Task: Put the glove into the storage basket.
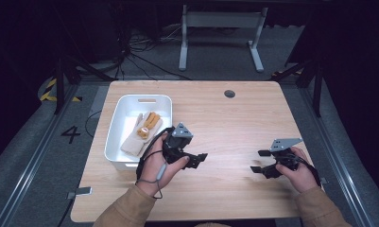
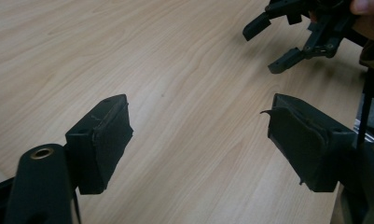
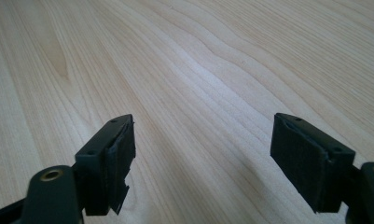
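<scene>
I see bare table between my grippers; the glove lies in the white bin near the left edge. Left gripper and right gripper gape wide, empty.

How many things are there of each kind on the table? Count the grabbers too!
Grippers: 2, the left gripper and the right gripper, both open
White bin: 1
Glove, lying in the bin: 1
Total: 4
</scene>
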Available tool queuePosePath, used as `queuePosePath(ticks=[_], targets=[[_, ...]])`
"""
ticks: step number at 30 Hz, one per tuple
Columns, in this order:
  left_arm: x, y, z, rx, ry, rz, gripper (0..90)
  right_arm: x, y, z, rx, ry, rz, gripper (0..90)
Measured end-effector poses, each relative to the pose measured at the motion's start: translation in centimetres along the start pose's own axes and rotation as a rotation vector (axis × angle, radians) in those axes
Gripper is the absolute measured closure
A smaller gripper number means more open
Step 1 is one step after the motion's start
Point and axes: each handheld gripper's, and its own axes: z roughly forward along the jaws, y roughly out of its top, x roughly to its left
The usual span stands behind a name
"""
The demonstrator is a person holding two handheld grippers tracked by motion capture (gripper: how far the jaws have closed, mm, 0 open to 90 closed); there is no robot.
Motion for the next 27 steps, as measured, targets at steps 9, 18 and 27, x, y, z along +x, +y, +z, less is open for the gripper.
queuePosePath(ticks=[9, 18, 27], targets=[[-0.6, -3.2, 3.1, 0.015, -0.039, 0.031, 22.3, -0.3, -0.5, 0.3, 0.014, -0.003, -0.008, 22.4], [-1.2, -6.1, 5.8, -0.01, 0.008, 0.067, 22.1, -0.3, -0.8, 0.6, 0.002, -0.012, -0.02, 21.2], [-1.6, -7.8, 8.2, 0.008, 0.006, 0.088, 22.2, -0.2, -1.1, 1.4, 0.004, -0.016, -0.047, 21.1]])
